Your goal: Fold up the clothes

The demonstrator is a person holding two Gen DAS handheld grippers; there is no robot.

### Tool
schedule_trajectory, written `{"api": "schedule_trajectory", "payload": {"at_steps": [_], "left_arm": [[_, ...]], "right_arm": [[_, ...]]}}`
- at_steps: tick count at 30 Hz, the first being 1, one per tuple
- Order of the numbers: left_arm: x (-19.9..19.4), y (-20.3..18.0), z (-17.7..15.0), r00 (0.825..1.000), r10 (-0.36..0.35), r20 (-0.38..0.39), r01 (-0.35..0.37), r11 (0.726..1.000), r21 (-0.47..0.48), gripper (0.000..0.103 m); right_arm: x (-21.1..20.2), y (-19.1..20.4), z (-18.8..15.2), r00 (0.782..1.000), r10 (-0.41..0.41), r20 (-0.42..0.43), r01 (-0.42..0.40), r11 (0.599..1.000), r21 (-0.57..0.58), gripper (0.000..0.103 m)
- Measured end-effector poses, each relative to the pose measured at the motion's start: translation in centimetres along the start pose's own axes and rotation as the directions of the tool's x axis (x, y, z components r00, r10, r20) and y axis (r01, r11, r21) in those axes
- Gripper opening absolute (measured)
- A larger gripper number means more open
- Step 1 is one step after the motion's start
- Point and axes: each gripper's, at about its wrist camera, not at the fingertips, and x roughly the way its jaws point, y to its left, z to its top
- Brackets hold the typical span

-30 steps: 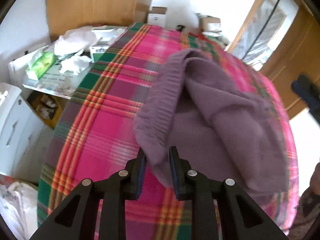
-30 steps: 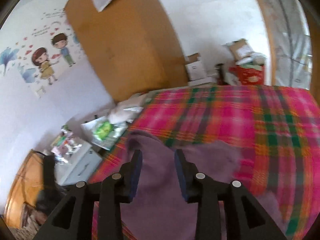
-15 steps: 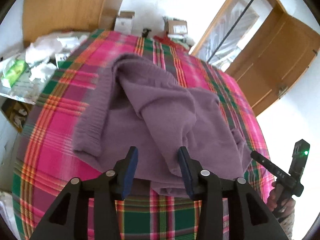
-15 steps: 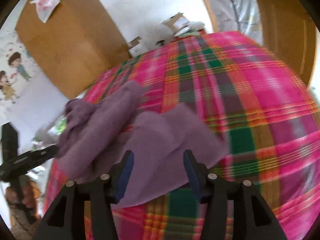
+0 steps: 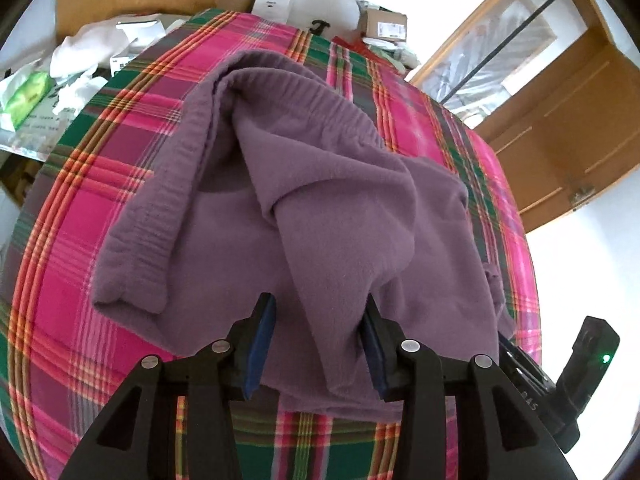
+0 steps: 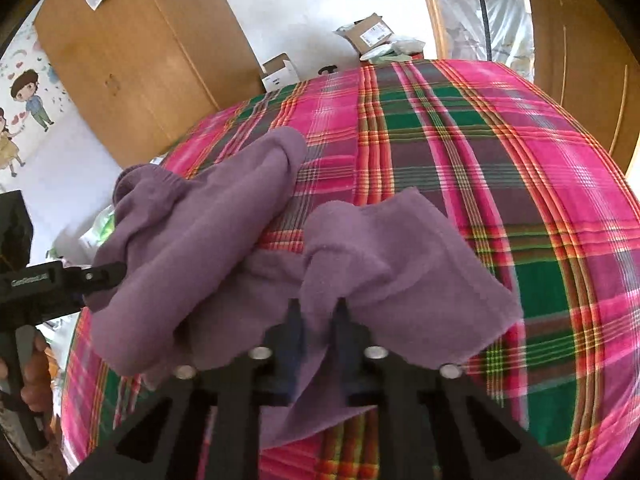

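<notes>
Purple trousers [image 5: 320, 200] bunched near front edge of plaid bed [image 6: 500, 152]. Right gripper [image 6: 316, 320] pinching a fold; left gripper [image 5: 318, 332] wide apart over the cloth. Risk: thin pinch slipping out, or pulling layers together, spoiling the fold.

The left tool [image 5: 318, 344] hovers with its jaws spread wide (nothing pinched); the right tool [image 6: 318, 332] is clamped nearly closed on purple cloth [image 6: 400, 272].

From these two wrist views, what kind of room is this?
Probably a home bedroom: a bed under a plaid sheet carries the purple garment, with a wooden wardrobe and cartoon wall stickers behind.
</notes>
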Motion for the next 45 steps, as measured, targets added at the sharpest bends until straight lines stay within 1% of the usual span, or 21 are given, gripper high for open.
{"api": "schedule_trajectory", "payload": {"at_steps": [2, 4, 5, 6, 8, 9, 10, 13, 17, 21, 26, 29, 31, 32, 33, 34, 36, 39, 41, 43, 45], "left_arm": [[0.2, -0.1, 0.0, 1.0, 0.006, 0.001, -0.006, 1.0, -0.011, 0.043], [0.2, -0.2, 0.0, 1.0, -0.002, 0.008, 0.002, 1.0, -0.024, 0.03], [0.2, -0.3, 0.1, 1.0, -0.005, 0.011, 0.006, 1.0, -0.03, 0.028], [0.2, -0.3, 0.1, 1.0, -0.002, 0.018, 0.002, 0.999, -0.034, 0.02], [0.0, -0.5, 0.0, 1.0, 0.003, 0.029, -0.002, 0.999, -0.037, 0.014], [-0.1, -0.6, 0.1, 0.999, -0.001, 0.035, 0.003, 0.999, -0.039, 0.007], [-0.2, -0.6, 0.2, 0.999, -0.008, 0.04, 0.009, 0.999, -0.043, 0.006], [-0.7, -0.8, 0.5, 0.997, -0.052, 0.065, 0.056, 0.996, -0.074, 0.005], [-1.3, -1.8, 0.9, 0.992, -0.067, 0.104, 0.075, 0.994, -0.078, 0.005], [-2.7, -1.9, 0.6, 0.982, -0.102, 0.157, 0.116, 0.99, -0.078, 0.005], [-3.4, -2.2, 0.7, 0.978, -0.109, 0.178, 0.123, 0.99, -0.072, 0.005], [-3.3, -2.3, 0.9, 0.977, -0.113, 0.181, 0.128, 0.989, -0.069, 0.005], [-3.4, -2.4, 0.8, 0.976, -0.12, 0.18, 0.132, 0.989, -0.06, 0.005], [-3.5, -2.5, 0.8, 0.976, -0.123, 0.181, 0.136, 0.989, -0.059, 0.005], [-3.5, -2.6, 0.8, 0.975, -0.13, 0.182, 0.142, 0.988, -0.056, 0.005], [-3.5, -2.7, 0.9, 0.974, -0.135, 0.183, 0.147, 0.988, -0.053, 0.005], [-3.4, -2.8, 1.0, 0.972, -0.142, 0.187, 0.155, 0.986, -0.055, 0.005], [-3.5, -2.8, 1.3, 0.97, -0.155, 0.187, 0.169, 0.984, -0.063, 0.005], [-3.6, -2.8, 1.7, 0.967, -0.161, 0.197, 0.178, 0.982, -0.07, 0.005], [-4.0, -2.9, 2.0, 0.963, -0.165, 0.212, 0.184, 0.98, -0.074, 0.005], [-4.2, -3.1, 2.3, 0.96, -0.167, 0.223, 0.187, 0.98, -0.072, 0.005]], "right_arm": [[-0.9, -0.6, 0.0, 0.999, 0.017, 0.031, -0.017, 1.0, 0.01, 0.01], [-2.1, -0.9, -0.1, 0.998, 0.017, 0.067, -0.018, 1.0, 0.012, 0.009], [-2.7, -0.9, -0.1, 0.996, 0.016, 0.084, -0.017, 1.0, 0.011, 0.009], [-3.3, -1.0, 0.0, 0.995, 0.015, 0.097, -0.016, 1.0, 0.01, 0.009], [-4.7, -1.3, 0.0, 0.991, 0.012, 0.13, -0.014, 1.0, 0.009, 0.009], [-5.4, -1.5, 0.2, 0.989, 0.005, 0.15, -0.008, 1.0, 0.014, 0.009], [-6.0, -1.7, 0.4, 0.986, -0.002, 0.165, -0.002, 1.0, 0.02, 0.009], [-7.9, -2.2, 0.9, 0.977, -0.016, 0.214, 0.009, 0.999, 0.037, 0.009], [-9.7, -3.1, 1.2, 0.965, -0.06, 0.255, 0.05, 0.998, 0.045, 0.009], [-11.6, -3.9, 1.5, 0.95, -0.104, 0.296, 0.091, 0.994, 0.055, 0.009], [-14.1, -6.2, 1.7, 0.921, -0.194, 0.338, 0.169, 0.98, 0.103, 0.009], [-15.1, -7.8, 1.6, 0.904, -0.264, 0.337, 0.231, 0.963, 0.136, 0.009], [-15.2, -8.4, 1.5, 0.888, -0.325, 0.326, 0.295, 0.945, 0.14, 0.009], [-15.1, -8.7, 1.4, 0.884, -0.347, 0.313, 0.319, 0.938, 0.136, 0.009], [-14.6, -9.0, 1.4, 0.89, -0.352, 0.289, 0.33, 0.936, 0.124, 0.01], [-14.1, -9.0, 1.4, 0.895, -0.355, 0.269, 0.338, 0.935, 0.107, 0.011], [-13.3, -8.8, 1.2, 0.894, -0.375, 0.247, 0.37, 0.927, 0.067, 0.013], [-13.2, -7.8, 0.9, 0.871, -0.405, 0.279, 0.413, 0.91, 0.031, 0.026], [-13.8, -6.9, 0.7, 0.858, -0.398, 0.326, 0.415, 0.91, 0.018, 0.034], [-13.9, -6.2, 0.6, 0.873, -0.342, 0.348, 0.369, 0.929, -0.011, 0.035], [-13.6, -5.0, 0.4, 0.905, -0.245, 0.349, 0.285, 0.956, -0.07, 0.037]]}}
